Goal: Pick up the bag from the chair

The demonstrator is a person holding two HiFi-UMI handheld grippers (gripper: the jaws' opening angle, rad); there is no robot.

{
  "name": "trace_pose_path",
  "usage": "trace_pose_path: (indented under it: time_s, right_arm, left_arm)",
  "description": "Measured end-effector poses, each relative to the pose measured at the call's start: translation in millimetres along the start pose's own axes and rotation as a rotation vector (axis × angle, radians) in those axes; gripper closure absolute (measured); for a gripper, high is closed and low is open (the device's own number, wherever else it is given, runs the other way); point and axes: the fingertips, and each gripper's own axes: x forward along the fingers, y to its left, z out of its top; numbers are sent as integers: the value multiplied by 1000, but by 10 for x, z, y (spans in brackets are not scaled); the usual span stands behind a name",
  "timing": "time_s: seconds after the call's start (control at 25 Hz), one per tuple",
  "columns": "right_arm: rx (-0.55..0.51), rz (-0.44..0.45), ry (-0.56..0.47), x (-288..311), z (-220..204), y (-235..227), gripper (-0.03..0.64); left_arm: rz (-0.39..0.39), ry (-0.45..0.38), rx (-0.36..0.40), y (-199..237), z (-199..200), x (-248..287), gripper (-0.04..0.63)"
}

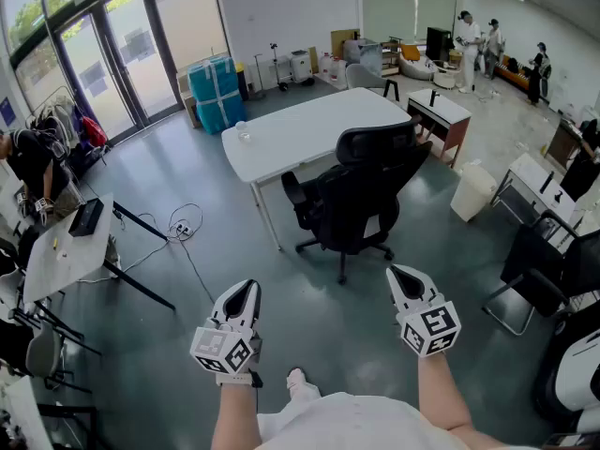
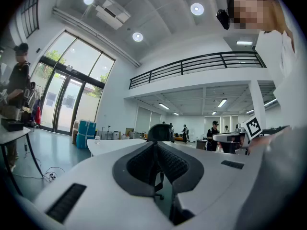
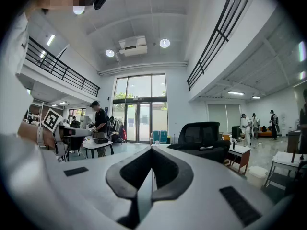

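A black office chair [image 1: 375,157] stands on the grey floor ahead of me, by a white table [image 1: 309,129]. A black bag [image 1: 330,202] lies on its seat, hard to tell apart from the dark chair. Both grippers are held low in front of me, well short of the chair. The left gripper [image 1: 246,287] is shut and holds nothing; its own view shows the gripper [image 2: 156,143] with the chair's top [image 2: 159,131] behind it. The right gripper [image 1: 401,272] is also shut and holds nothing. In its own view the right gripper [image 3: 152,148] points left of the chair [image 3: 204,134] and bag [image 3: 204,150].
Blue wrapped boxes [image 1: 214,90] stand by the glass doors. A small white table [image 1: 70,247] and floor cables [image 1: 183,225] lie to the left, near a person [image 1: 33,157]. A white bin [image 1: 472,190], a desk [image 1: 441,111] and black chairs [image 1: 544,261] are on the right. People [image 1: 469,36] stand at the back.
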Motion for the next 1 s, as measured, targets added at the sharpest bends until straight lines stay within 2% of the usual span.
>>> trace_pose_path:
  time_s: [0.44,0.6,1.0]
  right_arm:
    - [-4,1,1,102,23,-105,600]
    - [23,23,-27,187,37,-103,598]
    - [42,19,-8,662,22,2,598]
  left_arm:
    - [8,2,-1,68,19,104,554]
    - [13,5,-6,138,-7,142,553]
    - [59,5,-25,691,-4,93,554]
